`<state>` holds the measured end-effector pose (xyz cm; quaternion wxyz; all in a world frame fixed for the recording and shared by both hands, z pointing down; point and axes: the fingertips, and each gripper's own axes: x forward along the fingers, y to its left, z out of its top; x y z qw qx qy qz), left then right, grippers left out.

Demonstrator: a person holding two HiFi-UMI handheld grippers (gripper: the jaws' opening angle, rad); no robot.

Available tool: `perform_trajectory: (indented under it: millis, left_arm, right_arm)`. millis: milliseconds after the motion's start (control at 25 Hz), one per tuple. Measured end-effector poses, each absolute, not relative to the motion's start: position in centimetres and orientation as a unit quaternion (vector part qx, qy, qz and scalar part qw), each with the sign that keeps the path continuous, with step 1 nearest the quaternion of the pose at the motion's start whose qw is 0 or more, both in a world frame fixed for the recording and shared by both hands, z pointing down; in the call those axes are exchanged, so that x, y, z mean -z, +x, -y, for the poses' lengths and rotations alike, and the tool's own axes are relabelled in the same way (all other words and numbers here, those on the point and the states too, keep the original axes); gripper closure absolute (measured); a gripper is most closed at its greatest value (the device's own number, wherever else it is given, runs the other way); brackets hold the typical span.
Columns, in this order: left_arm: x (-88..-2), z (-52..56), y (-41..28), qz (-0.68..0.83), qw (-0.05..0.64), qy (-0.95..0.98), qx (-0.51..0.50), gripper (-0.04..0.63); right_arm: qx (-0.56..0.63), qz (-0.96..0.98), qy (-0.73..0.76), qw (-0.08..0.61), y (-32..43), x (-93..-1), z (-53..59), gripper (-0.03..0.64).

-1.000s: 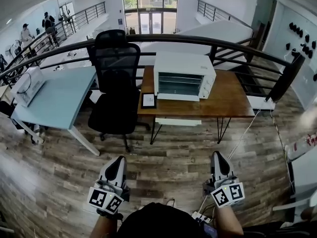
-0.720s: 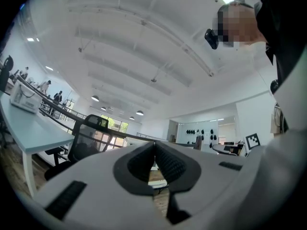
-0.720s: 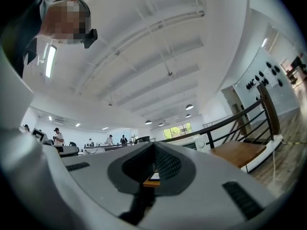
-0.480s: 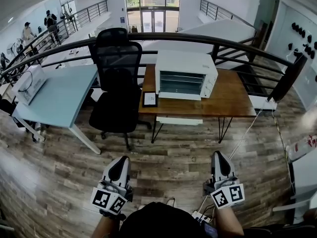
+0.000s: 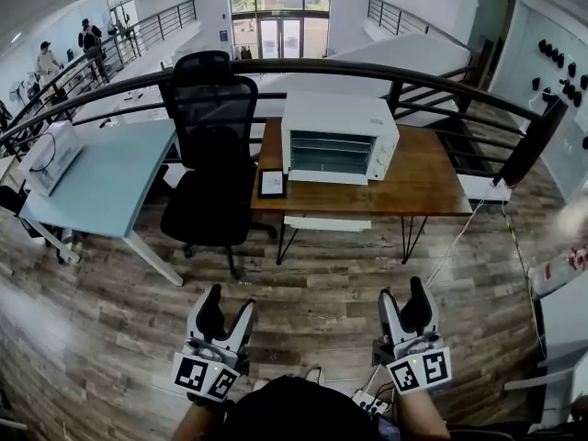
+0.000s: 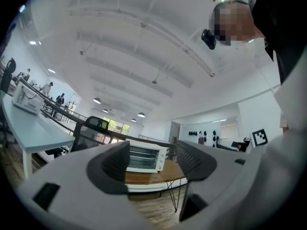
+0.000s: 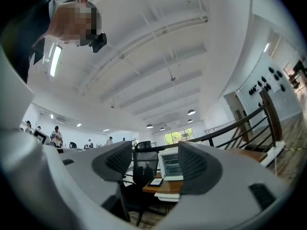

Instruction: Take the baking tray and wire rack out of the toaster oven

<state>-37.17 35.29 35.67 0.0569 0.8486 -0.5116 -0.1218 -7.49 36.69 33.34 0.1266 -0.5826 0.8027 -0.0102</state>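
Both tools have just been opened wide: the left gripper (image 5: 231, 298) and right gripper (image 5: 403, 290) are held released, with nothing between the jaws, low over the wood floor. This is judged a readying for the reach, with no step of the task yet done. The white toaster oven (image 5: 338, 139) is set on the wooden desk (image 5: 423, 186), well apart from both grippers. Horizontal bars are glimpsed behind its glass front, but the baking tray and wire rack cannot be told apart. No brand or writing can be read, and the print on the small framed card (image 5: 273, 184) beside the oven is too small.
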Motion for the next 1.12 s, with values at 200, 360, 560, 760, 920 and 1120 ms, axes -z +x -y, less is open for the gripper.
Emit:
perform_trajectory:
  millis: [200,360,560,760,920,1120]
  left_arm:
    - [-35.8,-35.0,-35.4,0.505,0.062,0.853,0.118,0.299]
    - [-35.2,-35.0,-33.6,0.512,0.048,0.849,0.125,0.301]
    - [-34.8,-35.6,-31.5,0.518,0.039,0.846,0.122,0.301]
    - [-36.2,-36.1,-30.1,0.524,0.053,0.843,0.105,0.301]
    - [-37.3,-34.9,-30.0,0.525,0.058,0.844,0.094,0.301]
    - [-37.8,-30.4,-30.0,0.516,0.057,0.849,0.099,0.301]
  right_arm:
    - [0.015,-0.801,-0.585,0.124,-5.7,-33.7,-37.1,0.334]
    - [0.016,-0.804,-0.582,0.12,-3.6,-33.8,-37.5,0.349]
    - [0.016,-0.809,-0.575,0.122,-0.9,-33.5,-38.0,0.367]
    - [0.053,-0.807,-0.575,0.123,1.2,-35.6,-36.6,0.379]
    - [0.062,-0.813,-0.569,0.111,0.6,-37.3,-35.4,0.39]
    - [0.077,-0.817,-0.562,0.103,-0.8,-37.9,-31.7,0.397]
